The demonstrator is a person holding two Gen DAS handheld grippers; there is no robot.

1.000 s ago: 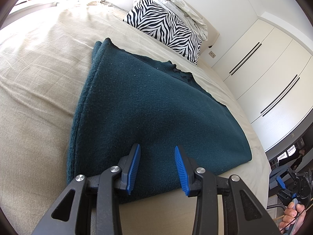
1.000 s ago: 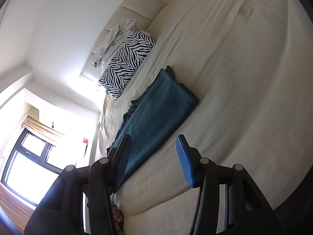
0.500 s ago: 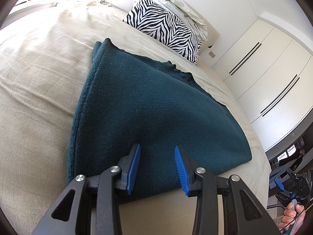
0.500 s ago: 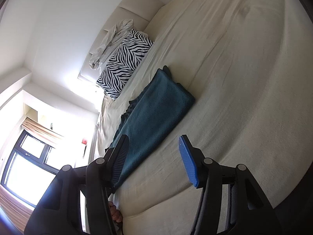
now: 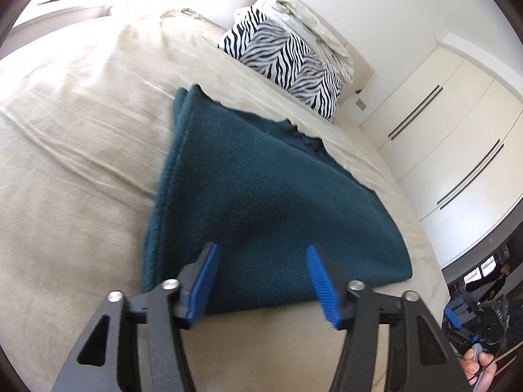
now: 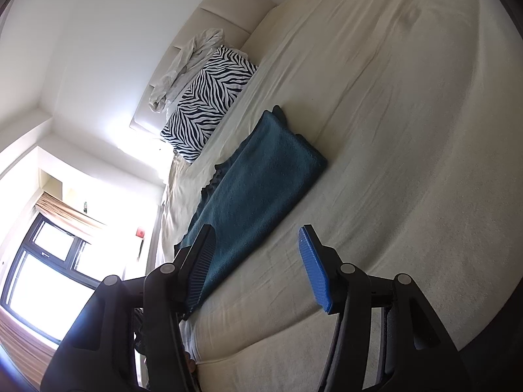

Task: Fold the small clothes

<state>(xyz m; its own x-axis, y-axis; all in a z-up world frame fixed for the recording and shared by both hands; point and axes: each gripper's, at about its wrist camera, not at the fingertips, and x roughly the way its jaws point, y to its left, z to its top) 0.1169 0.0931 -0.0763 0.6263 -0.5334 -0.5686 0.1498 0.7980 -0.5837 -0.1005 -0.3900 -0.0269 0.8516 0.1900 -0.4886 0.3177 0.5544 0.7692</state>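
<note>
A dark teal knitted garment (image 5: 261, 196) lies folded flat on the beige bed (image 5: 72, 163). My left gripper (image 5: 263, 263) is open and empty, held just above the garment's near edge. In the right wrist view the same garment (image 6: 261, 183) lies to the left of the middle. My right gripper (image 6: 255, 254) is open and empty, off the garment's near right side, over the bed's front edge.
A zebra-print pillow (image 5: 287, 65) with a crumpled white sheet (image 5: 313, 29) on it lies at the headboard. White wardrobe doors (image 5: 451, 137) stand to the right of the bed. A window (image 6: 42, 268) is on the far side.
My left gripper's jaws have opened wider and it has pulled back a little from the garment. My right gripper has shifted slightly; the garment has not moved.
</note>
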